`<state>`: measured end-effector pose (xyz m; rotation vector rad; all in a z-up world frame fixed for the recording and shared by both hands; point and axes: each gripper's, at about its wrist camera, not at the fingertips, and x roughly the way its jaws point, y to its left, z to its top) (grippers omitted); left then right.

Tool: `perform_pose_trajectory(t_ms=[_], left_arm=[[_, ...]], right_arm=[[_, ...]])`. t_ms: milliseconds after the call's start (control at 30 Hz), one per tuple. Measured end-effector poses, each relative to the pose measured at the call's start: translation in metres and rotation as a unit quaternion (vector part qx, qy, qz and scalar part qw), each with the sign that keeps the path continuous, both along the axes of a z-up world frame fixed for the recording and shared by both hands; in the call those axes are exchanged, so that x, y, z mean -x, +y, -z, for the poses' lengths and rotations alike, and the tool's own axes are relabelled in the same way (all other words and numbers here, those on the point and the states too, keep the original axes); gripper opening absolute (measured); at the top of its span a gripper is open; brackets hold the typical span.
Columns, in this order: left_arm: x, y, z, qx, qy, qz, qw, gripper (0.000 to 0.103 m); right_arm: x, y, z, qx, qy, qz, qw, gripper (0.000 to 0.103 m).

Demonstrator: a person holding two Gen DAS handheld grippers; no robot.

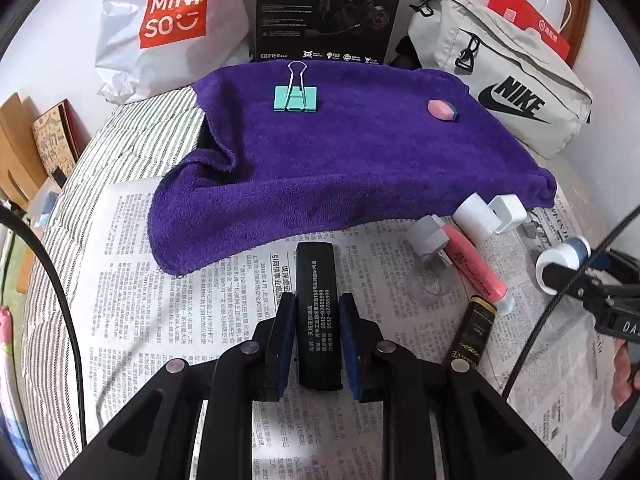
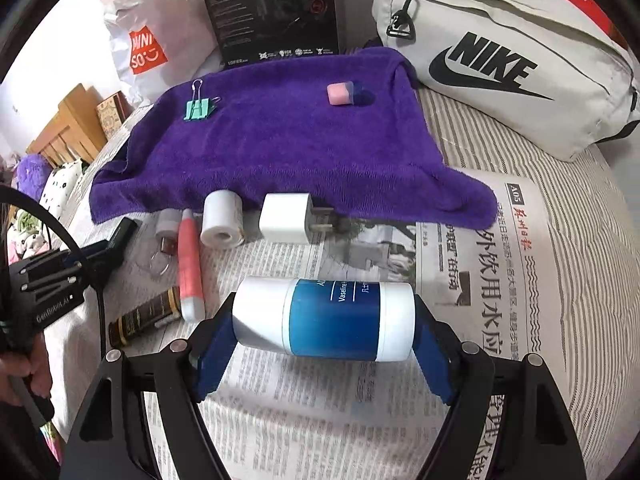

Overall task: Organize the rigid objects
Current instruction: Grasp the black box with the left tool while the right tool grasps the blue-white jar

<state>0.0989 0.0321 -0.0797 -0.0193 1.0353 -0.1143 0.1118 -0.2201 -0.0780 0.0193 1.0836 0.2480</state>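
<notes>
The left gripper is closed narrowly on a black stick, blue pads pressed to its long sides, the stick pointing toward 12 o'clock over the newspaper. The right gripper is spread wide around a blue-and-white Vaseline tube lying crosswise, a pad against each end; whether the tube rests on the paper or is lifted clear I cannot tell. In the right view, at 10 o'clock from the tube, a brown tube touches the base of a pink marker. Beyond them, along the towel's near edge, sit a small capped piece, a white roll and a white charger, prongs toward 3 o'clock. On the purple towel farther off, a green binder clip lies at 11 o'clock and a pink eraser near 12, well apart. Behind stand a Miniso bag, a black box and a Nike bag.
</notes>
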Motion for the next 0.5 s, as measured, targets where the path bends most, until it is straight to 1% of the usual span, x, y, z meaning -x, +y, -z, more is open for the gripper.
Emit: perform_pose_trajectory(t_ms=[200,367,500], left_arm=[[0.004,-0.001,-0.012,-0.011,-0.007,0.001,0.9999,0.021],[0.006,-0.002,-0.022,-0.005,-0.011,0.007,0.9999,0.021],[0.005,-0.004,-0.026,-0.01,-0.011,0.007,0.9999,0.021]], right_arm=[[0.008,-0.004,-0.002,-0.012,0.0,0.0,1.0,0.079],[0.011,-0.007,-0.007,-0.015,-0.005,-0.002,1.0,0.079],[0.01,-0.01,-0.011,-0.019,-0.007,-0.002,1.0,0.079]])
